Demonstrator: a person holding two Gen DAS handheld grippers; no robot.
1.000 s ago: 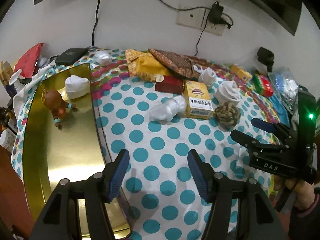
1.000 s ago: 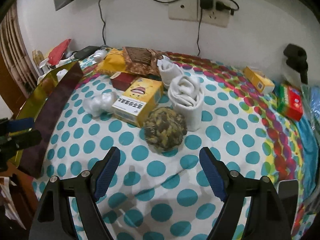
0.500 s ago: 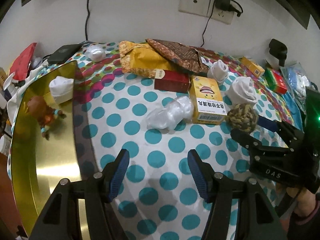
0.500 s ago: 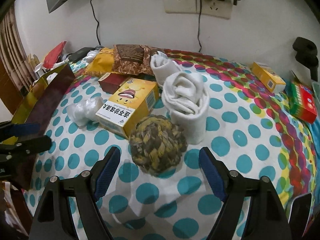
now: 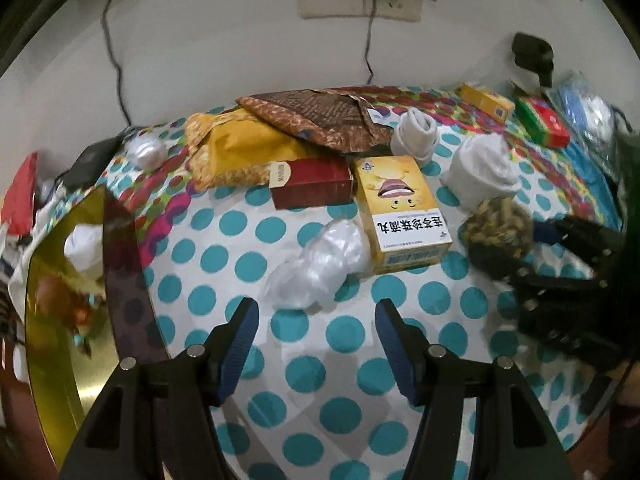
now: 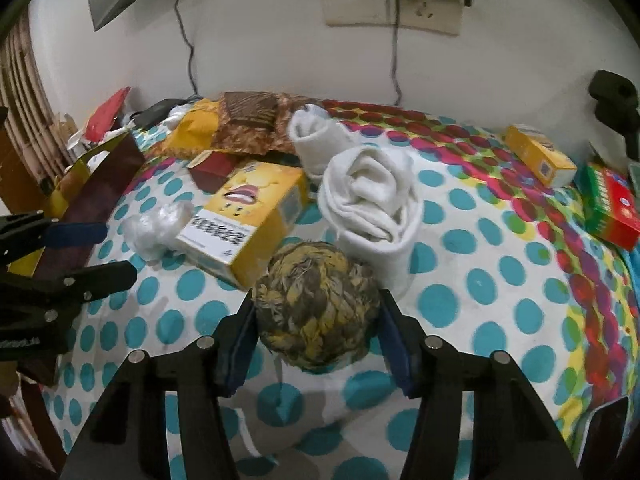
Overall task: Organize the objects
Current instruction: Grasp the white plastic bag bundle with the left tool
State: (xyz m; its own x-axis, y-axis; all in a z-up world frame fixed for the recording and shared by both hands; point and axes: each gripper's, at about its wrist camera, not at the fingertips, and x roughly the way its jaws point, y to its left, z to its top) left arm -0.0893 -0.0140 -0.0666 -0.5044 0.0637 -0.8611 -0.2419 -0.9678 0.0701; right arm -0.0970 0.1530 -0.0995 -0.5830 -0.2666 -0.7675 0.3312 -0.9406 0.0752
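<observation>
Surface: table (image 6: 472,288) covered by a white cloth with teal dots, set against a white wall carrying a power socket (image 6: 394,8) with cables.
Right claw pose: right claw (image 6: 316,316) low over the cloth, fingers pointing toward the wall; also seen side-on in the left wrist view (image 5: 516,248).
Right claw state: jaws partly spread, one finger on each side of the rope ball (image 6: 316,304). The pads sit at the ball's flanks; firm contact cannot be confirmed, so grasping or released cannot be told.
Rope ball location: between the right claw's fingers, on the cloth.
Ahead of right claw: rolled white sock (image 6: 372,196) just beyond the ball; yellow box (image 6: 248,216) ahead-left, touching or nearly touching the ball.
Left claw pose: left claw (image 5: 314,336) hovers above the cloth, fingers forward.
Left claw state: released, jaws wide apart, holding nothing.
Ahead of left claw: crumpled plastic bag (image 5: 316,264), just beyond the fingertips, resting against the yellow box (image 5: 400,216); red box (image 5: 312,188) further on.
Left of left claw: gold tray (image 5: 60,320) holding a white item and a blurred toy figure.
</observation>
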